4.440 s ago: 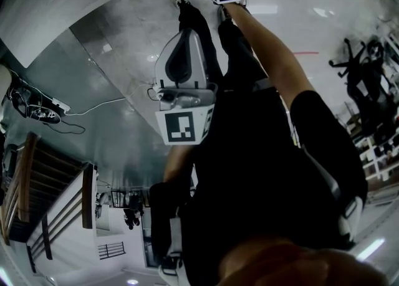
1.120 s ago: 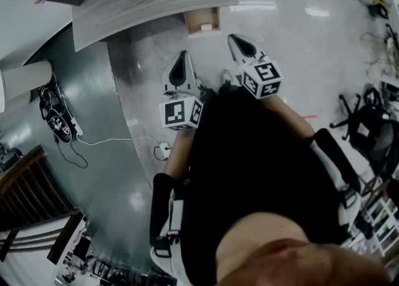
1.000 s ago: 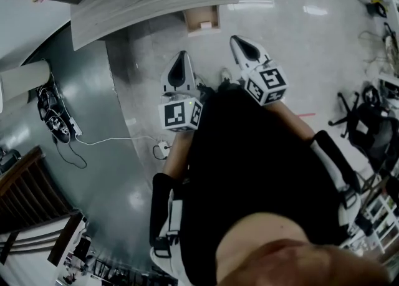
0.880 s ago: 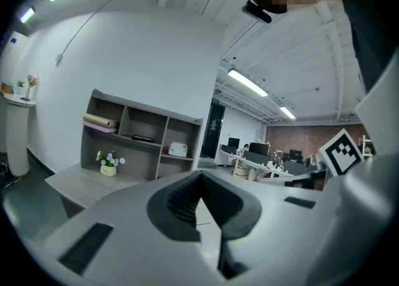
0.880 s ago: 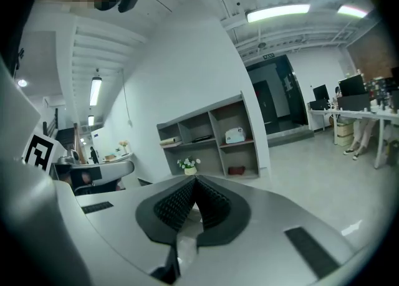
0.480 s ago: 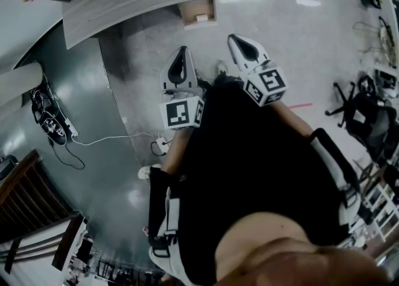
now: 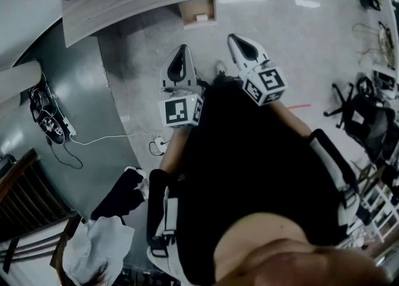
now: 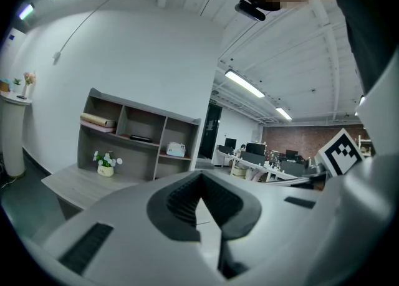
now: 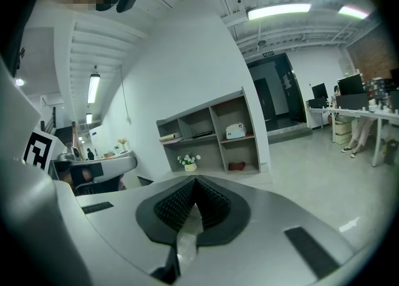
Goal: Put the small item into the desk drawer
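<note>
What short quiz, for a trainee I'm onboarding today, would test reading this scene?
1. True or false: the right gripper holds a small item.
2. What stands on the desk before the shelf unit? A. flower pot B. laptop C. mug
3. Fill in: the marker cube seen in the left gripper view belongs to the ___ gripper.
Key: 1 false, its jaws are shut on nothing; 2 A; 3 right.

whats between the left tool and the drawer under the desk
Only bare floor, shown in the head view: nothing lies between the left tool and the drawer.
</note>
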Tool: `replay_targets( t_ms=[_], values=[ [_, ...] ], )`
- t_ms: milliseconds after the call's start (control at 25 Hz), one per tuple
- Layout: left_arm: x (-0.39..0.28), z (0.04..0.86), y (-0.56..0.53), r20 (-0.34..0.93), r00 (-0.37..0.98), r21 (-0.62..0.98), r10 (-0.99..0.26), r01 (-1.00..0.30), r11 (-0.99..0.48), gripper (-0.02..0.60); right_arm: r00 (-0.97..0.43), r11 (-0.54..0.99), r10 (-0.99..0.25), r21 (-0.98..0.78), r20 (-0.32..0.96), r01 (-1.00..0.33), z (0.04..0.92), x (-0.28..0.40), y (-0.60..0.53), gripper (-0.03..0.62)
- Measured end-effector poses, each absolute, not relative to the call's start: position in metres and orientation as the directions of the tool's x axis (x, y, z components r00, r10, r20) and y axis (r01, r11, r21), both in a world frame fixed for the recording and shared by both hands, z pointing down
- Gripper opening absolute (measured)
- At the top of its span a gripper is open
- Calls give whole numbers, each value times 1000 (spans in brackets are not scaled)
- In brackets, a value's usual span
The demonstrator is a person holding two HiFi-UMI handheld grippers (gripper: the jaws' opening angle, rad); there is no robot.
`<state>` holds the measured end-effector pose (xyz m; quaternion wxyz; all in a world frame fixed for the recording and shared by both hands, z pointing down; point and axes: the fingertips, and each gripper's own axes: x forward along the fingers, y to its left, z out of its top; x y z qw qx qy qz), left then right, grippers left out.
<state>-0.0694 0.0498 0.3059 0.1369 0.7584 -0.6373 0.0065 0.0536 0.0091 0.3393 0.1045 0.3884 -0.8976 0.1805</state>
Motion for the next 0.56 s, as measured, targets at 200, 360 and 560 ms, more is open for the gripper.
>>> replay_targets(
  t_ms=[200,360,560],
  values=[
    [-71,305,50,183,192,194,-964,-969,-156,-9,-676,635,-660,-237,327,-735,339,51,10,-2],
    [-74,305,53,179,187,201,-966,-968,-150,-9,-676,636,-659,-236,330,-734,340,49,12,-2],
    [-75,309,53,188,185,186,-964,-971,-150,-9,-678,640,-656,-231,331,-733,342,48,12,-2]
  ],
)
